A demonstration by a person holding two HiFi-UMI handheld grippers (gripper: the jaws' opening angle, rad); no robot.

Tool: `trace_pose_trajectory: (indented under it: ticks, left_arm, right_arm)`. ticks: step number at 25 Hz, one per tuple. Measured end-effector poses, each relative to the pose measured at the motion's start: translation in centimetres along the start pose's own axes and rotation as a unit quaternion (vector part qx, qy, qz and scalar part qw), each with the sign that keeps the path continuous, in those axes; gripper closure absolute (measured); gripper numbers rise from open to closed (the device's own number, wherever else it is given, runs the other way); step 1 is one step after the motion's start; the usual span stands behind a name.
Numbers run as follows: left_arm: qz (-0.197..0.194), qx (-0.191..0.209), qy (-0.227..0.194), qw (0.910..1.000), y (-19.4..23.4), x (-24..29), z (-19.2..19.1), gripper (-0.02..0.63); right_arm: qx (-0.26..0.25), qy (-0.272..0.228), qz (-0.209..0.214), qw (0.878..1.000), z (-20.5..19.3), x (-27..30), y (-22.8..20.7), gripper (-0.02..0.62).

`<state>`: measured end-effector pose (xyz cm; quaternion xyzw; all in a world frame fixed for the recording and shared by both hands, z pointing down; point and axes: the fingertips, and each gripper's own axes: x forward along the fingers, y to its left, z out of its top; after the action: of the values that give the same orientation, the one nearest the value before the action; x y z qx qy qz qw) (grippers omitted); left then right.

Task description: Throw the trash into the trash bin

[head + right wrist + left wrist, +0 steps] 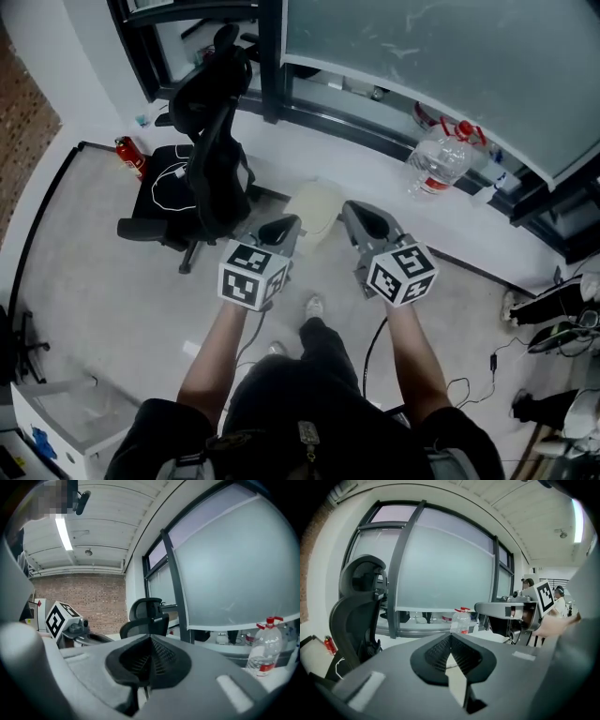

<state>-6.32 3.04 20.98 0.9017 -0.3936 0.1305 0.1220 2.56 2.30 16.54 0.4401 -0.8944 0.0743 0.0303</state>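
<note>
My left gripper [281, 226] and right gripper [369, 221] are held up side by side in front of the person's chest, pointing away over the floor. Each has its jaws closed tip to tip with nothing between them, as the left gripper view [451, 637] and right gripper view [151, 639] show. A pale rounded object [317, 208] lies on the floor just beyond and between the two grippers; I cannot tell what it is. A large clear water bottle [439, 161] with a red cap stands on the white ledge under the window, ahead and to the right.
A black office chair [211, 150] stands ahead on the left, with a red fire extinguisher [131, 156] beyond it. A white open-topped box [61, 419] sits at the lower left. Shoes [548, 305] and cables lie at the right. The person's legs are below the grippers.
</note>
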Motion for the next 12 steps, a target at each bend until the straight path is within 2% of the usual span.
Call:
trace_pose_trajectory:
  ticks: [6,12]
  left_arm:
    - [-0.008,0.017,-0.02,0.9996,-2.7,-3.4,1.7,0.598]
    - [-0.006,0.027,-0.034,0.999,-3.3,-5.7,2.8,0.598]
  right_arm:
    - [-0.015,-0.009,0.009,1.0,1.5,-2.0,3.6,0.594]
    - [-0.025,-0.015,0.019,0.999,2.3,-2.3,6.3,0.593]
